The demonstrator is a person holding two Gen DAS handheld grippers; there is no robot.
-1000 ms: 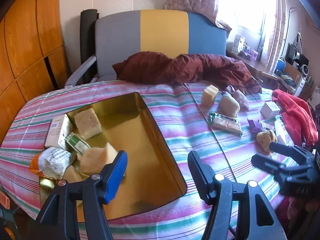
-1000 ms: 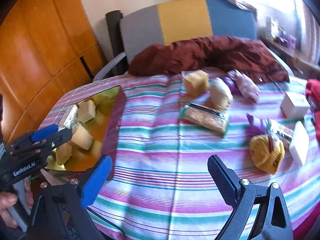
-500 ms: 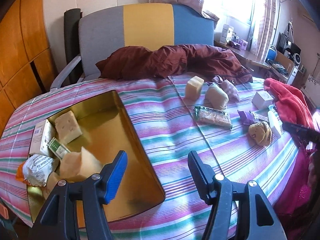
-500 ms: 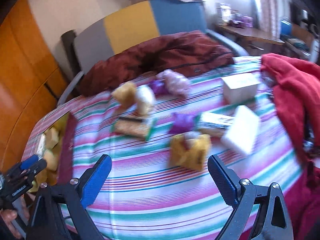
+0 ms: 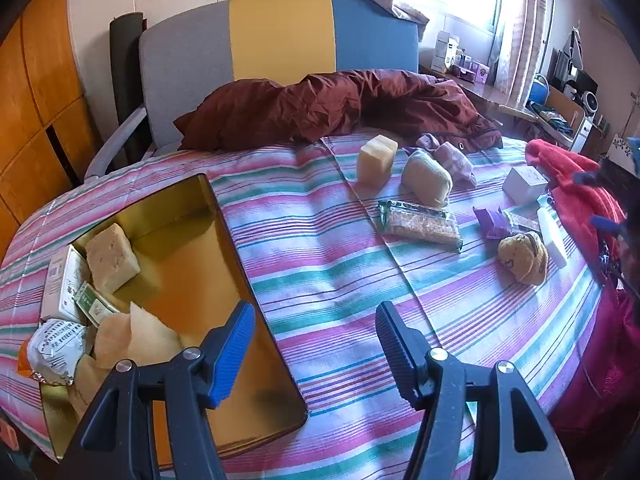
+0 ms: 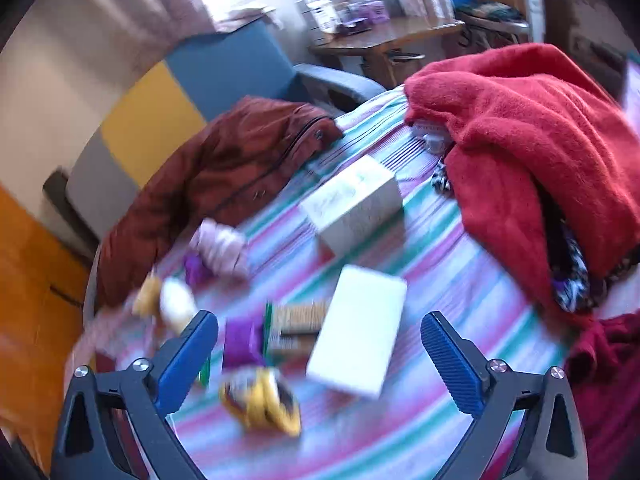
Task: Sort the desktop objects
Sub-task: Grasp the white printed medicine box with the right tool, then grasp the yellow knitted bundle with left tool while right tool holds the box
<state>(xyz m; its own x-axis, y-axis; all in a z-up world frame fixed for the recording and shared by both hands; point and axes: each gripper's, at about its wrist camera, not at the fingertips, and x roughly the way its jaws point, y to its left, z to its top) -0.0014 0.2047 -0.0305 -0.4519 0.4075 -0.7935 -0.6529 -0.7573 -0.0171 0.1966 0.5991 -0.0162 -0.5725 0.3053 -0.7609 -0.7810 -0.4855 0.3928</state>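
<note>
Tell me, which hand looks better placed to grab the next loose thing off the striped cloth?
Probably the right. The right gripper is open and empty above the flat white box and the yellow packet. The left gripper, also empty, hangs by the gold tray.

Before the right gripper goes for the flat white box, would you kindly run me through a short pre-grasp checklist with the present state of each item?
1. right gripper open and empty: ok; its jaws have just been opening, with nothing between them.
2. flat white box ahead between the fingers, not yet touched: ok.
3. Box free of neighbours: not ok; the cracker packet lies against its left edge.
4. Sharp view for aiming: not ok; the right wrist picture is motion-blurred.
5. left gripper empty and apart from the box: ok.
6. Room in the gold tray: ok; its right half is bare.
</note>
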